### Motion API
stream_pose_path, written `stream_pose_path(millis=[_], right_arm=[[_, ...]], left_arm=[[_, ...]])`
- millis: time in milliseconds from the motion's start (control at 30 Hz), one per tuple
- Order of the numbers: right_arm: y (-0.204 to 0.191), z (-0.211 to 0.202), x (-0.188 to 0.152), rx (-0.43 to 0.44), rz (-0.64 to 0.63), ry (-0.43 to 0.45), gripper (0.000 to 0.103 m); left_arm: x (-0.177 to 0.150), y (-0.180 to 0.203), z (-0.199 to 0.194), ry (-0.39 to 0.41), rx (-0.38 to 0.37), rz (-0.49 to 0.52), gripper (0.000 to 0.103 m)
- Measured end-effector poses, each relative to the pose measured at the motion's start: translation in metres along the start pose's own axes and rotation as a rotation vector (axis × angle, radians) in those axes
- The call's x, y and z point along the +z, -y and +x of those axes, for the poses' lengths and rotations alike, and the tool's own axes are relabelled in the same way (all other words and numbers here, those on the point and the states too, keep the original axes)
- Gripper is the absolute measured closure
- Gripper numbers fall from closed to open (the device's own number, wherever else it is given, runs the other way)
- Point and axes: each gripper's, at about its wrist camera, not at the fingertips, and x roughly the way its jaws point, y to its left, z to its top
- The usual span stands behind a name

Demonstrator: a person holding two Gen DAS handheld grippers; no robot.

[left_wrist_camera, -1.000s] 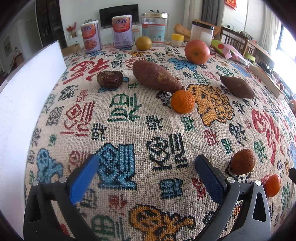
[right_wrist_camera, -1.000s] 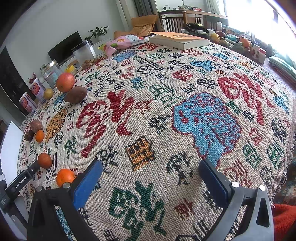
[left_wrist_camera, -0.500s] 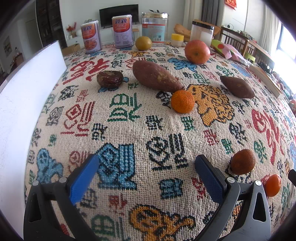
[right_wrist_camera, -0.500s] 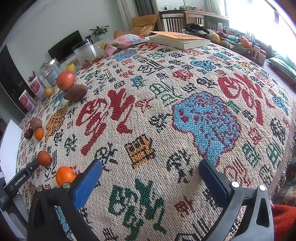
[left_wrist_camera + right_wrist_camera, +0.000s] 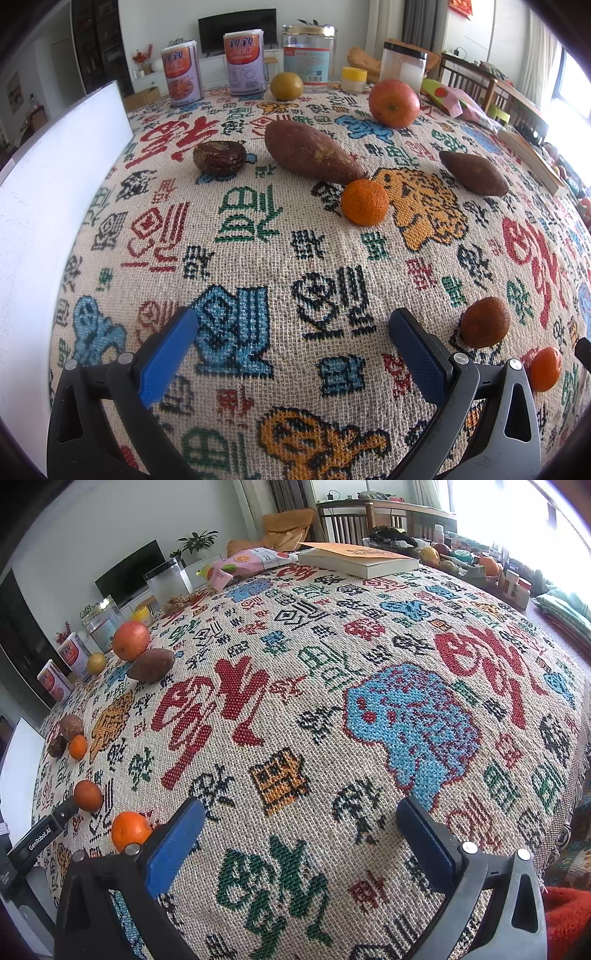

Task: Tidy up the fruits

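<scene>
My left gripper point(image 5: 291, 332) is open and empty above the patterned tablecloth point(image 5: 258, 251). Ahead lie a mandarin point(image 5: 365, 202), a large sweet potato point(image 5: 314, 152), a smaller sweet potato point(image 5: 473, 172), a dark round fruit point(image 5: 219, 157), a big orange point(image 5: 393, 103) and a yellow-green fruit point(image 5: 286, 86). A dull orange fruit point(image 5: 484, 322) and a small mandarin point(image 5: 545, 369) lie at its right. My right gripper point(image 5: 301, 823) is open and empty; the small mandarin point(image 5: 130, 830) sits just left of its left finger, the dull fruit point(image 5: 88, 795) beyond.
A white tray point(image 5: 44, 192) stands along the table's left edge. Cans point(image 5: 182, 74), jars point(image 5: 309, 55) and a snack bag point(image 5: 452, 99) line the far edge. A book point(image 5: 356, 559) lies far right. The left gripper's body point(image 5: 40, 836) shows at the right wrist view's left edge.
The right wrist view has shifted slightly, with the fruits at its left sliding a little downward. The left gripper has not moved.
</scene>
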Motion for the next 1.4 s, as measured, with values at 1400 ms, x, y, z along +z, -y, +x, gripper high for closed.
stream_pose_path(millis=[1400], right_arm=[[0.0084, -0.002, 0.0007, 0.05, 0.04, 0.004, 0.0]], left_arm=[[-0.0001, 0.0001, 0.0001, 0.0, 0.0, 0.0, 0.0]])
